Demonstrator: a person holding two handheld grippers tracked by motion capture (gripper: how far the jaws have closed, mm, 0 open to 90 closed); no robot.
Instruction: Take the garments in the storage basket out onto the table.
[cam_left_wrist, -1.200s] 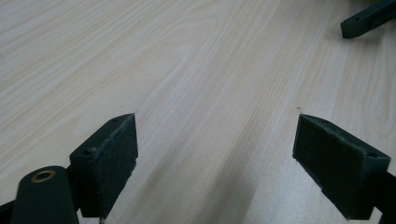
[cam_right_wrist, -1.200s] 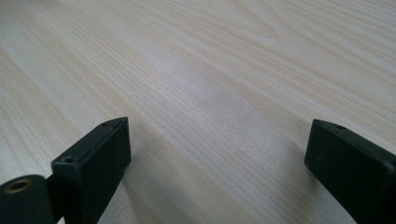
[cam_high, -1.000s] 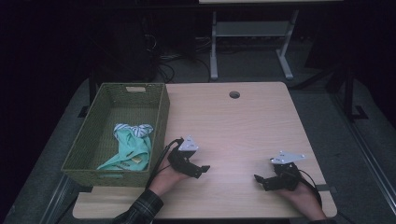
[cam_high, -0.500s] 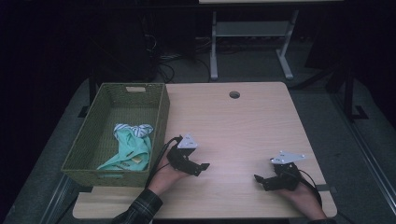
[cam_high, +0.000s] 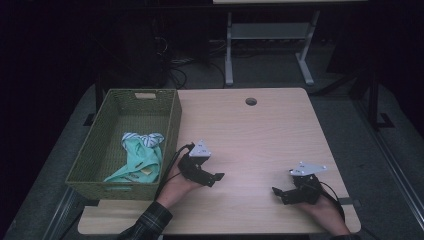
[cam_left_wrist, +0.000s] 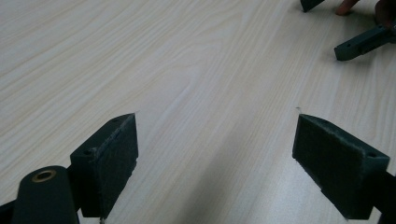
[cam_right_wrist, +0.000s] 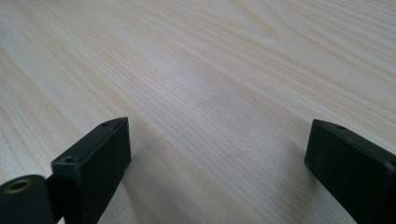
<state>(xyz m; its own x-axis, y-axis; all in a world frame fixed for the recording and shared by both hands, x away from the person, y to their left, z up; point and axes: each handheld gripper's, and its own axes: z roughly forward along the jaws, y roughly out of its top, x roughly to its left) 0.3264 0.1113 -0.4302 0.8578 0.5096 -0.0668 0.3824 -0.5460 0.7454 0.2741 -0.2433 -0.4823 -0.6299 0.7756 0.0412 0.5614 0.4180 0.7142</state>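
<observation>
Left gripper (cam_high: 212, 178) low over the table (cam_high: 260, 135), just beside the right wall of the green woven basket (cam_high: 172, 120); jaws spread wide, bare wood between them in the left gripper view; right gripper (cam_high: 281, 193) near the table's front right corner, jaws likewise spread, nothing between them; the two well apart, a broad stretch of bare wood between and beyond them up to the round hole (cam_high: 251, 101) near the far edge; mint-green cloth (cam_high: 142, 160) lies crumpled in the basket's near half, a striped piece (cam_high: 142, 137) at its top; basket's near wall hides the cloth's lower end; floor around the table dark, cables and a stand hard to make out.
</observation>
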